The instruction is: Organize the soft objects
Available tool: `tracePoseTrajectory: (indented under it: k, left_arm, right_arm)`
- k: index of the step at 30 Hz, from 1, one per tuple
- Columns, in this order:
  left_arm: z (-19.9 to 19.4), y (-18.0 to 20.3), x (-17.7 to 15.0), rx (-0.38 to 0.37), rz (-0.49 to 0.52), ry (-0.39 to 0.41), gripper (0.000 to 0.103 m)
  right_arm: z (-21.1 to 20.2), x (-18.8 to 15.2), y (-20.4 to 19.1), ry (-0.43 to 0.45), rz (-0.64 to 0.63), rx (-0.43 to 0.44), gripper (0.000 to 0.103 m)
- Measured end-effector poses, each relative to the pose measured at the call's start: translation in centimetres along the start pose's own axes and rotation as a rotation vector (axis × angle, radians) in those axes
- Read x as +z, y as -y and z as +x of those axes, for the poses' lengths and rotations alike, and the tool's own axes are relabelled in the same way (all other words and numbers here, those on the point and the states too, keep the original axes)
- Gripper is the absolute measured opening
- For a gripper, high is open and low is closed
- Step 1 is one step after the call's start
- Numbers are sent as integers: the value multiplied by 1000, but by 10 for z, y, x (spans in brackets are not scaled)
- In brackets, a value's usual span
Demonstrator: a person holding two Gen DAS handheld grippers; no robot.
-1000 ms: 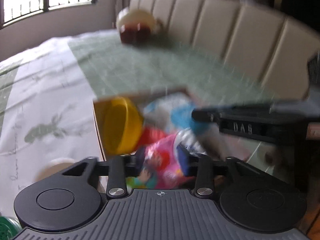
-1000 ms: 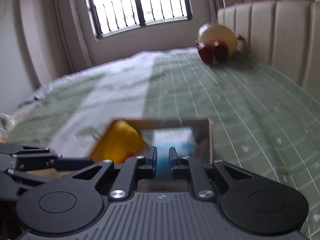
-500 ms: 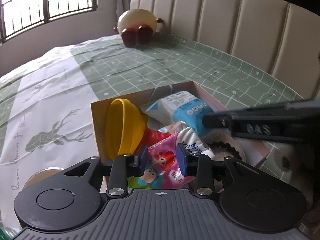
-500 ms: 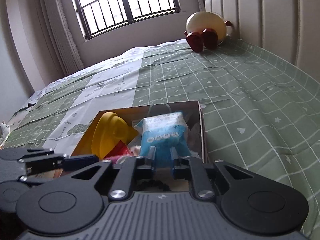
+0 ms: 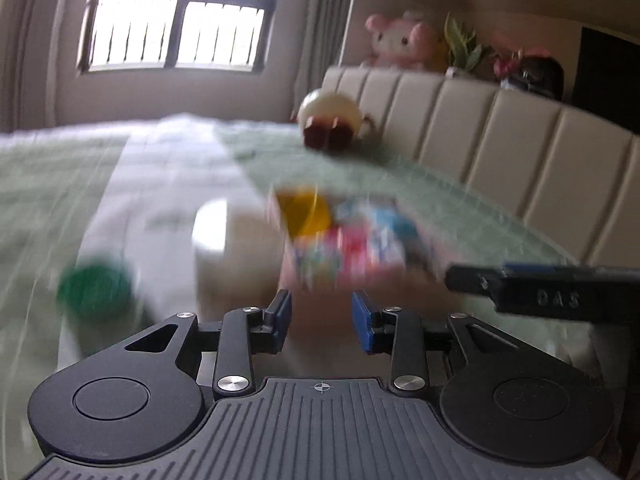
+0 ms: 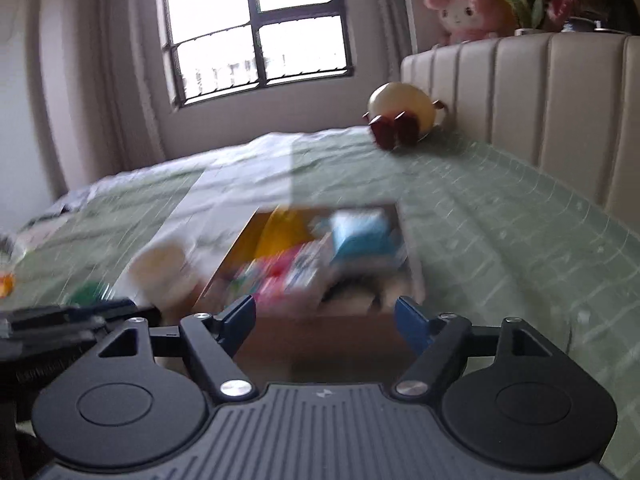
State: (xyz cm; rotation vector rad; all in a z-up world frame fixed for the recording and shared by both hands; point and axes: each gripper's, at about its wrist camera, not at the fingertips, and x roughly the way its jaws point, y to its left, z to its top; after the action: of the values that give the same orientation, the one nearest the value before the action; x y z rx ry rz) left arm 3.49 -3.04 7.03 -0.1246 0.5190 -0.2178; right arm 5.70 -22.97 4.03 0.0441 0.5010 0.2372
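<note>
Both hand-held grippers [image 5: 322, 316] [image 6: 325, 320] hang empty before the box [image 6: 320, 332] wall.

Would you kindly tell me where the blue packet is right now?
The blue packet lies inside the open cardboard box on the green bedspread, at its right rear, right of the yellow bowl, in both wrist views.

A brown cardboard box [image 6: 320, 332] sits open on the green checked bed [image 6: 500, 216], its contents blurred. Inside, a yellow rounded item [image 6: 280, 236] leans at the far left, a light blue packet [image 6: 360, 236] lies at the far right, and a pink and red printed pouch [image 5: 348, 252] lies across the near part, touching both.
</note>
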Motion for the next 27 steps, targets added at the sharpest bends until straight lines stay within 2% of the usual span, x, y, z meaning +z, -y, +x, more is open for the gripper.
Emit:
tracePoseTrajectory:
  k: [3, 6, 9, 12, 14, 17, 22, 27]
  left_arm:
    - [-11, -5, -45, 41, -24, -76, 37]
    - [-15, -10, -74, 69, -49, -111, 37]
    - [-18, -9, -84, 84, -26, -71, 37]
    - [-18, -5, -85, 97, -10, -72, 37]
    - [-17, 1, -89, 118, 22, -62, 37]
    - [-17, 15, -94, 160, 81, -51, 37]
    - [-16, 14, -96, 166, 42, -45, 37]
    - [-16, 18, -95, 183, 65, -46, 37]
  right_arm:
    - [-1, -39, -9, -76, 42, 2, 78]
    - [5, -73, -4, -141, 91, 4, 78]
    - [-5, -93, -14, -74, -11, -24, 79]
    - [-7, -102, -24, -45, -77, -57, 83]
    - [-2, -100, -21, -37, -61, -60, 88]
    - [0, -99, -16, -30, -38, -57, 89]
    - [-5, -106, -18, -4, -66, -51, 89]
    - [-5, -108, -17, 6, -70, -46, 89]
